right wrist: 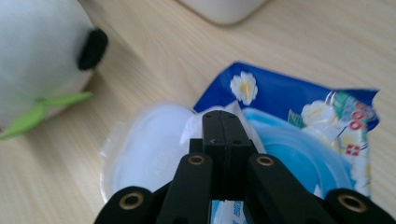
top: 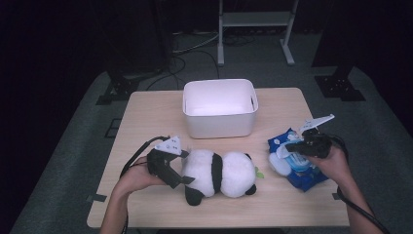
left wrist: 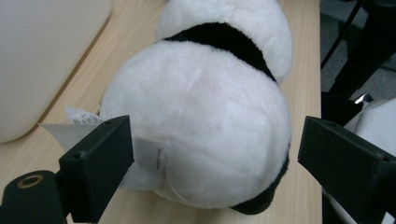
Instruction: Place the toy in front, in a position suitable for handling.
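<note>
A black and white panda plush (top: 219,173) lies on its side at the table's front middle. My left gripper (top: 186,166) is at its left end, open, with one jaw on each side of the white rump (left wrist: 201,116); a white sewn-in label (left wrist: 70,128) sticks out by the left jaw. At the right lies a blue wet-wipe pack (top: 304,175) with its pale lid (right wrist: 149,149) flipped open. My right gripper (top: 288,147) is over the opening, its jaws (right wrist: 222,121) pressed together on a bit of white wipe (right wrist: 195,128).
A white plastic bin (top: 219,124) stands at the back middle of the wooden table (top: 146,117), just behind the panda. The panda's head with a green leaf (right wrist: 37,116) lies close to the left of the pack. Cables trail from both grippers toward the front edge.
</note>
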